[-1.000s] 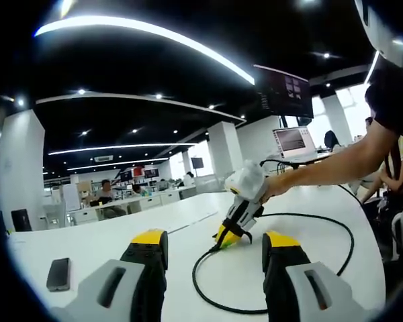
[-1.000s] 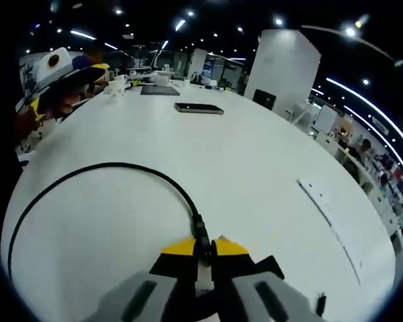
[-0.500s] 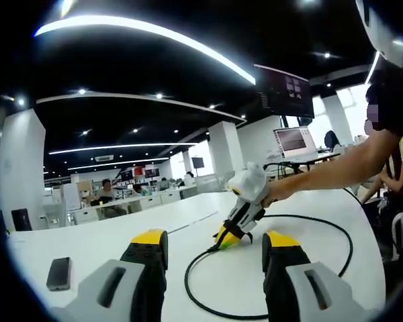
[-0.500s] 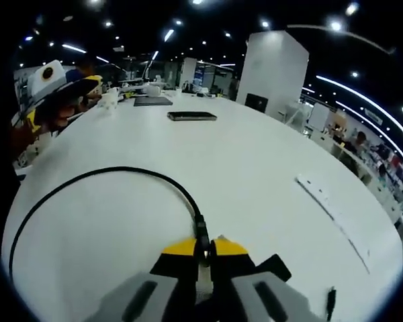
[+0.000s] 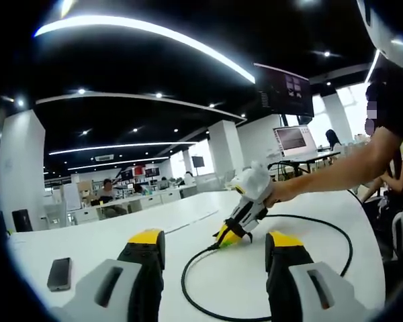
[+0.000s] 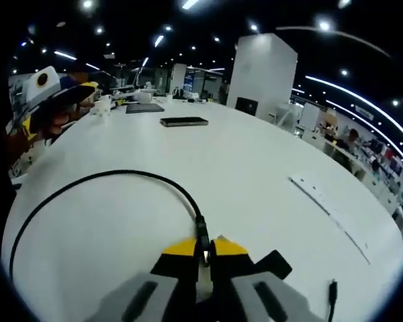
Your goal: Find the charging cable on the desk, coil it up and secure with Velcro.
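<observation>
In the left gripper view we see a dark phone [image 5: 58, 274] lying at the far left of the white worktop [image 5: 188, 225], and next to it our left tool [image 5: 215, 249] with its yellow-tipped jaws standing wide apart, holding nothing. Between and beyond those jaws the black charging cable [image 5: 188, 305] sweeps in a broad loop across the worktop, running round to the right and back. Our right tool [image 5: 231, 235] reaches in from the right, held by a hand [image 5: 277, 194] on a bare arm, its tips down at the cable's end. A laptop [image 5: 293, 141] stands open in the far right. In the right gripper view the cable [image 6: 87, 178] arcs from the near left up and over to the right tool [image 6: 203, 247], whose jaws are closed together on the plug end. Far behind lies a phone [image 6: 184, 121], and a loose plug [image 6: 332, 294] rests at the near right.
</observation>
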The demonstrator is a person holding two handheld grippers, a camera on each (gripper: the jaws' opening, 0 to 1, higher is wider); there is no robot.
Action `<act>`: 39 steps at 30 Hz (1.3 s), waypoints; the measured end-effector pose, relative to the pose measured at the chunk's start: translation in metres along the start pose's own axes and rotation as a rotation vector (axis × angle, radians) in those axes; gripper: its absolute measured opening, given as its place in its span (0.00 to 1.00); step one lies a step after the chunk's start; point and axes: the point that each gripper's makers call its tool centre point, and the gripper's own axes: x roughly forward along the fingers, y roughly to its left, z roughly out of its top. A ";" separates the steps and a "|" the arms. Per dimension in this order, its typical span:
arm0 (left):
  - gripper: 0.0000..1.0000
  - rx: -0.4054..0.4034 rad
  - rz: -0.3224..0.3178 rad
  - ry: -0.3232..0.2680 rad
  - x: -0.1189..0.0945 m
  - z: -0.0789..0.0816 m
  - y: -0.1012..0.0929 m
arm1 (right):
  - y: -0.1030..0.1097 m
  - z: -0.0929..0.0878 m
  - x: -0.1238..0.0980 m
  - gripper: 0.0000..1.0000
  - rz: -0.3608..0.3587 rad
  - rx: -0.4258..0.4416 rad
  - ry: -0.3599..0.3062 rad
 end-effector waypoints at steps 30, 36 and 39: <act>0.75 -0.015 -0.012 0.002 0.007 0.003 -0.007 | -0.009 -0.003 -0.021 0.08 -0.063 0.023 -0.018; 0.80 -0.020 -0.020 0.001 0.008 0.003 -0.009 | -0.012 -0.004 -0.024 0.08 -0.076 0.031 -0.023; 0.81 -0.019 -0.027 0.000 0.009 0.003 -0.011 | -0.014 -0.004 -0.027 0.08 -0.086 0.034 -0.026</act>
